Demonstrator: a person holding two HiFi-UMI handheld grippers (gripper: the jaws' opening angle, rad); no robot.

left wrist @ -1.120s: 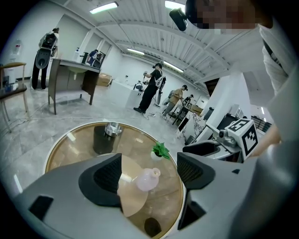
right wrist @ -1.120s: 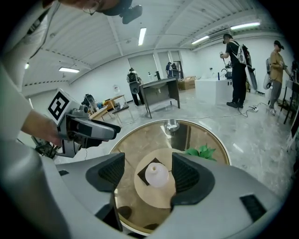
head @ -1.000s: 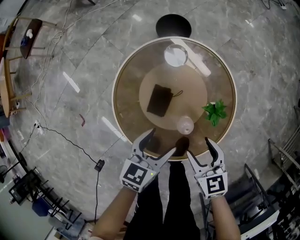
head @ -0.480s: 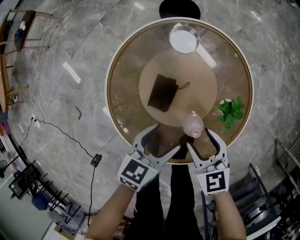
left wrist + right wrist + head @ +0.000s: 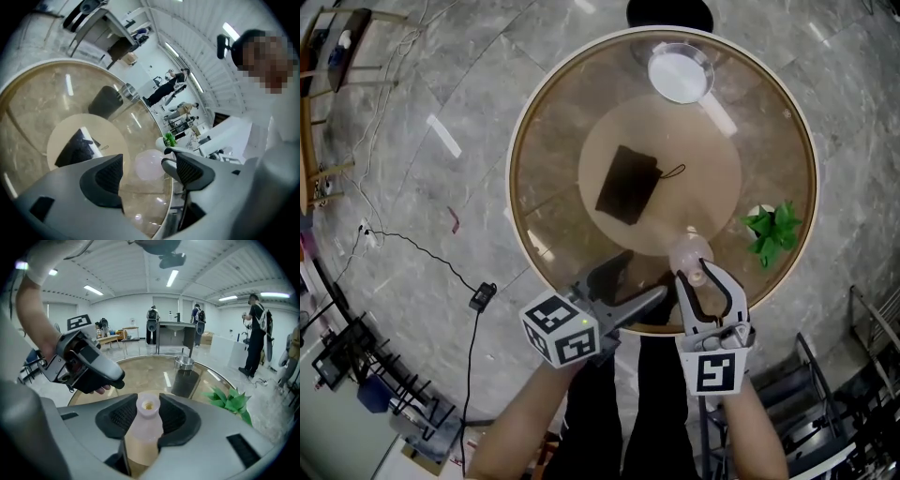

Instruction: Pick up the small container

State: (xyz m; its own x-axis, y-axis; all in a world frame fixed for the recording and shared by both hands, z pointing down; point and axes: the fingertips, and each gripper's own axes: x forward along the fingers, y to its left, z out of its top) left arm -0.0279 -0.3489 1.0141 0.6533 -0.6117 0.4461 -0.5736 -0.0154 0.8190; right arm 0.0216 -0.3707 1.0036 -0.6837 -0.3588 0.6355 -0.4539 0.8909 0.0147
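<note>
Clamping the right claw [image 5: 149, 405], just now closing, on the small bottle [image 5: 144, 430], standing upright between its pads near the table's [image 5: 546, 131] front edge. Holding the left claw [image 5: 637, 279] spread and empty just beside.

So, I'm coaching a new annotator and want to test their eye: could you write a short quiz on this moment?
1. True or false: the black pouch lies inside the metal bowl.
2. Which gripper clamps the small container? A the left, B the right, C neither.
3. Fill in: the left gripper has its jaws ___.
Key: 1 false, it lies flat near the middle of the table. 2 B, the right gripper: its jaws have just been closing and press on the container. 3 open, gripping nothing.
</note>
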